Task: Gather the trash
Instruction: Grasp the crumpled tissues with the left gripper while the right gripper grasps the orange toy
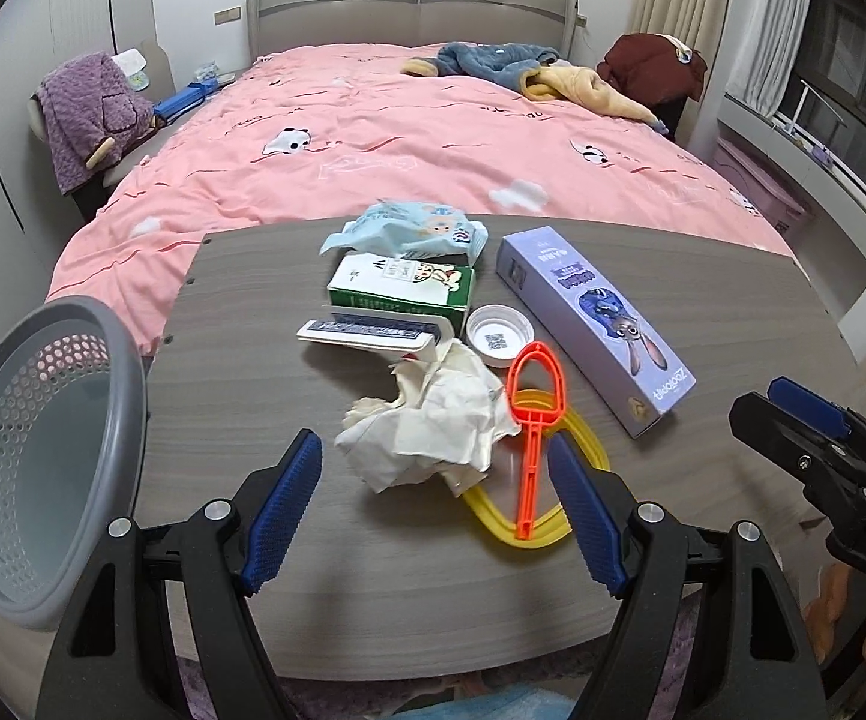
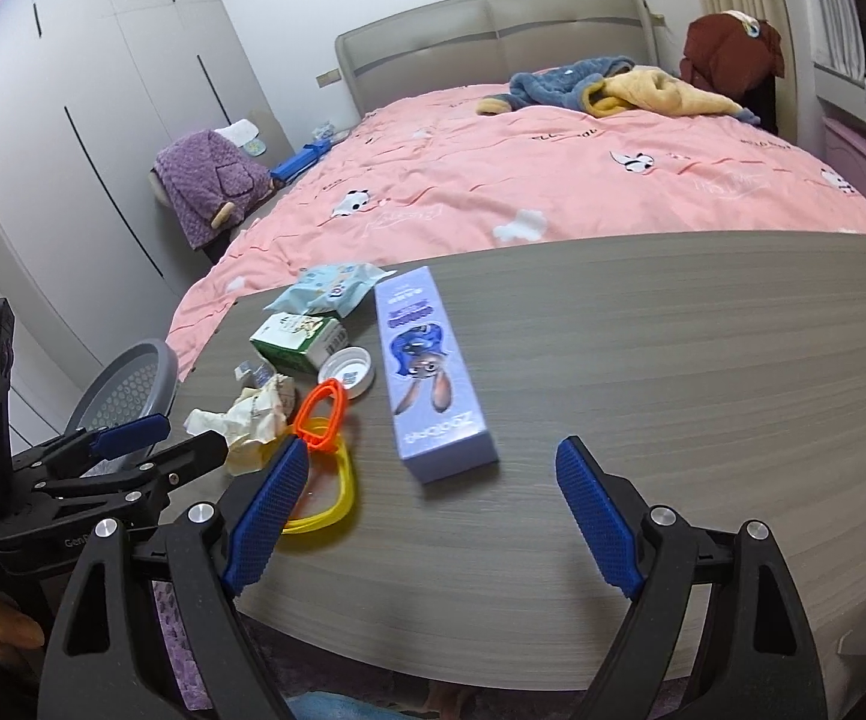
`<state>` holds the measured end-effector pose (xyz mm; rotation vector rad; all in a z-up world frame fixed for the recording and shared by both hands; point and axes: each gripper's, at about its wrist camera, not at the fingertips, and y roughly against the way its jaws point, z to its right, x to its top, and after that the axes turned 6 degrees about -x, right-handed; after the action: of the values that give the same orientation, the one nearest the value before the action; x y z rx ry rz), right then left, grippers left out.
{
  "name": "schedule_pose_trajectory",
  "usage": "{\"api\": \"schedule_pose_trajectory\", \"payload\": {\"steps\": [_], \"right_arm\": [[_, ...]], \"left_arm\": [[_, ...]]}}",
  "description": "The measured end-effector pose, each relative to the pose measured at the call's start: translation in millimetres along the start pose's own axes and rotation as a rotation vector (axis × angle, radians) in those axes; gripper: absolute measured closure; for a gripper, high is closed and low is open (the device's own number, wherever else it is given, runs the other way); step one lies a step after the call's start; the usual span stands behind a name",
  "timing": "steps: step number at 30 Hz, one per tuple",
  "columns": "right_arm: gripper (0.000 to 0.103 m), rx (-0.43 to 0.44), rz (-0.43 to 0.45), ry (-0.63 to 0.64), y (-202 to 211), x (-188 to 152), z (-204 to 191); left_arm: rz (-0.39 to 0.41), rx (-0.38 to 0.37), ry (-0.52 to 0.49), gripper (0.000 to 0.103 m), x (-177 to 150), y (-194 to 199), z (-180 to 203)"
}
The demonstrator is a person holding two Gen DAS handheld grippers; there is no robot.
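Your left gripper (image 1: pixel 436 504) and right gripper (image 2: pixel 429 516) both stand wide apart and carry nothing; the basket (image 1: pixel 42 462) off the table's (image 2: pixel 673 390) left edge shows no trash inside; crumpled tissue (image 1: pixel 433 426), milk carton (image 1: pixel 399 291), wipes packet (image 1: pixel 405 231), cap (image 1: pixel 500 336), purple box (image 2: pixel 426 372) and plastic rings (image 1: pixel 532 414) all lie toward the table's left side; collection appears not yet begun.
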<state>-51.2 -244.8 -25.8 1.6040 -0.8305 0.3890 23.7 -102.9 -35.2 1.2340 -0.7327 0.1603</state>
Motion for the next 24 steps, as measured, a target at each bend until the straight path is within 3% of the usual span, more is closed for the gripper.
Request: {"api": "schedule_pose_trajectory", "payload": {"steps": [9, 14, 22, 24], "right_arm": [[0.020, 0.022, -0.017, -0.033, -7, -1, 12], [0.020, 0.031, -0.019, -0.035, -9, 0, 12], [0.020, 0.033, -0.023, -0.033, -10, 1, 10], [0.020, 0.032, -0.024, -0.032, -10, 1, 10]], "left_arm": [[0.000, 0.080, -0.020, 0.029, 7, -17, 1], [-0.039, 0.045, 0.004, 0.029, 11, -31, -6], [-0.035, 0.016, 0.007, 0.029, 12, -37, -8], [-0.033, 0.004, 0.010, 0.034, 12, -36, -8]]}}
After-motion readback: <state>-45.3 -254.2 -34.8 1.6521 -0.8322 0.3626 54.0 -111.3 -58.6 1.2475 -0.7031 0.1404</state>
